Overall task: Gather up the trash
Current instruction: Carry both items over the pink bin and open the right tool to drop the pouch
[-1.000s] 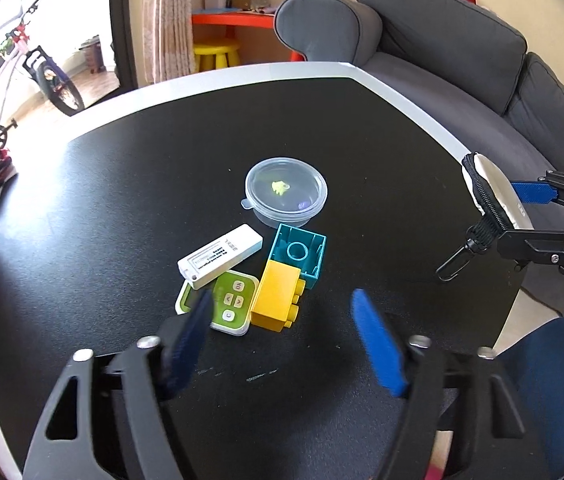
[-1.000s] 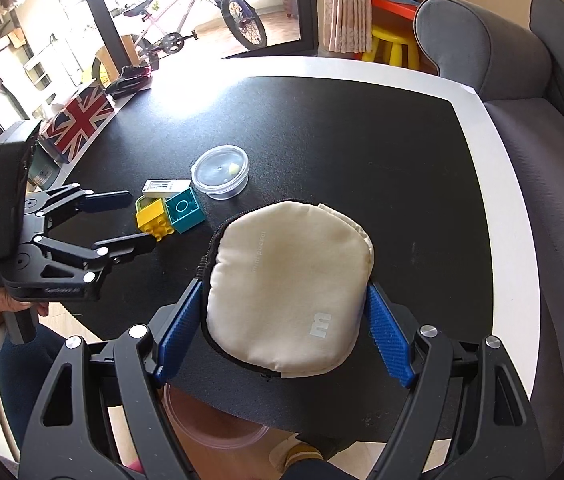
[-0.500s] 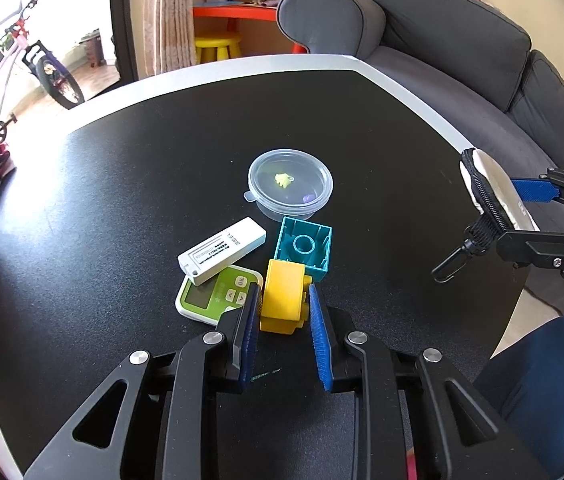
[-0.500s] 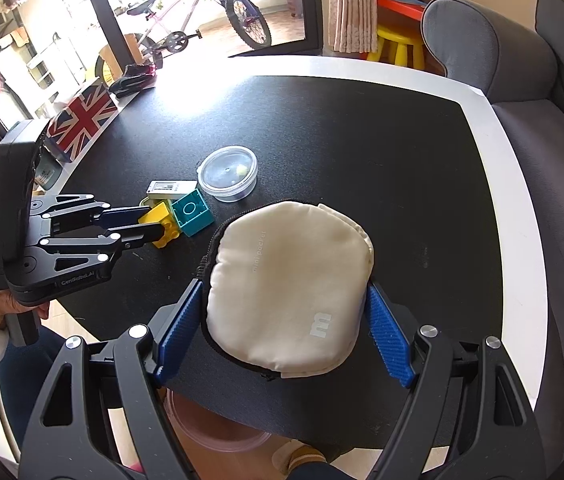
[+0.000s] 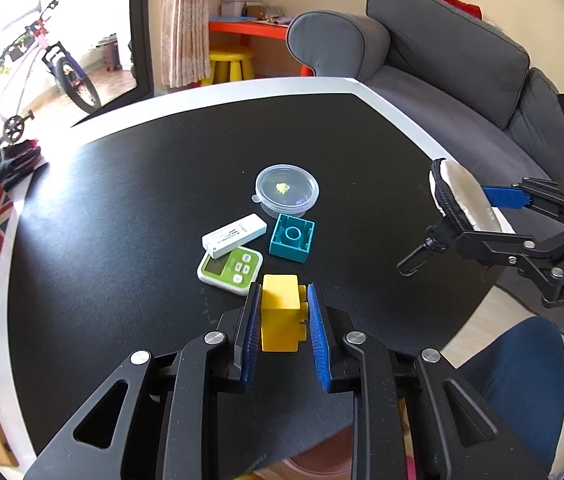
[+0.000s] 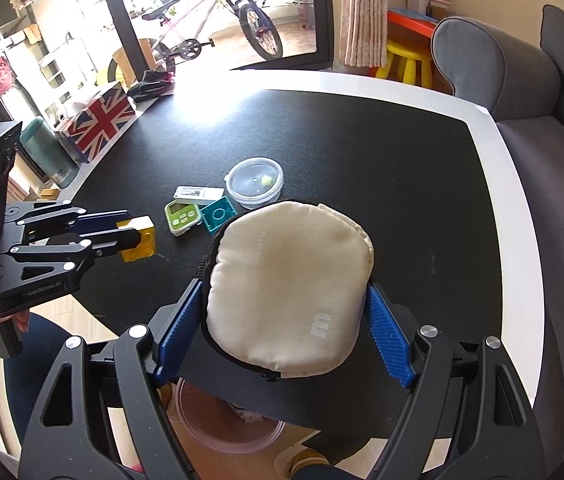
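My left gripper (image 5: 283,300) is shut on a yellow toy brick (image 5: 280,312) and holds it lifted off the black table (image 5: 122,200); the brick also shows in the right wrist view (image 6: 140,243). My right gripper (image 6: 282,304) is shut on a cream zip pouch (image 6: 289,296), held above the table's near edge; the pouch shows at the right of the left wrist view (image 5: 461,200). On the table lie a teal brick (image 5: 292,237), a white stick-shaped device (image 5: 234,235), a green timer (image 5: 230,270) and a lidded clear plastic tub (image 5: 286,190).
A Union Jack box (image 6: 98,120) and a green bottle (image 6: 48,154) stand at the table's left edge. A grey sofa (image 5: 461,80) runs along the right. A clear pinkish bowl (image 6: 226,420) sits below the table's near edge, by the person's legs.
My left gripper closed on the yellow brick and lifted it back, away from the teal brick and timer. The right gripper kept holding the pouch, nearly still.
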Motion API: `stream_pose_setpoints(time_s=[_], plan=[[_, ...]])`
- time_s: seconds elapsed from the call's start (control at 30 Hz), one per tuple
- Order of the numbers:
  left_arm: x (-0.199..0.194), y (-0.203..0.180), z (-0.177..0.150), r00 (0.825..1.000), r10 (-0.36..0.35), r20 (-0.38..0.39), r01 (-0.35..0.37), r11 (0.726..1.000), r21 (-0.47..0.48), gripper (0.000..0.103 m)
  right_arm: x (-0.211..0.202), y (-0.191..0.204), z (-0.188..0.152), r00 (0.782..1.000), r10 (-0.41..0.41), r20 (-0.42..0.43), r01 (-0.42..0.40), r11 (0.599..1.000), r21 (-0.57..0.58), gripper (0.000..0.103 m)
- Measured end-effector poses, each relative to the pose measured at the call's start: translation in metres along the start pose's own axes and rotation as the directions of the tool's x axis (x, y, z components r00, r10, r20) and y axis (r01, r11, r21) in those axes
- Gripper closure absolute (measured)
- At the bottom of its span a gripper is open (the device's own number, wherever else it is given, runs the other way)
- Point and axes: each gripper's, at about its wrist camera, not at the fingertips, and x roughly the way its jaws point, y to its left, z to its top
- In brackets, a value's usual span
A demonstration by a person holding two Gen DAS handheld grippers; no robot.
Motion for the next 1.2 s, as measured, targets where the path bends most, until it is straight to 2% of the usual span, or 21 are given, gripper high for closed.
stream_pose_setpoints(time_s=[0.27,0.7,1.2], plan=[[-0.032,-0.018,-0.022,1.0,-0.01,0.02,0.01,1.0,0.01,0.08,-0.017,0.014,-0.019,1.0,0.022,0.018,-0.021,1.0,-0.022,0.025],[-0.057,-0.034,-0.07,0.999,-0.021,0.031,0.021,0.999,-0.024,0.08,-0.048,0.044,-0.071,0.998,0.062,0.033,-0.059,0.996,-0.069,0.025],[-0.064,-0.042,-0.112,0.998,-0.055,0.005,0.056,0.996,-0.063,0.08,-0.027,0.069,-0.129,0.987,0.144,-0.076,-0.149,0.987,-0.06,0.025]])
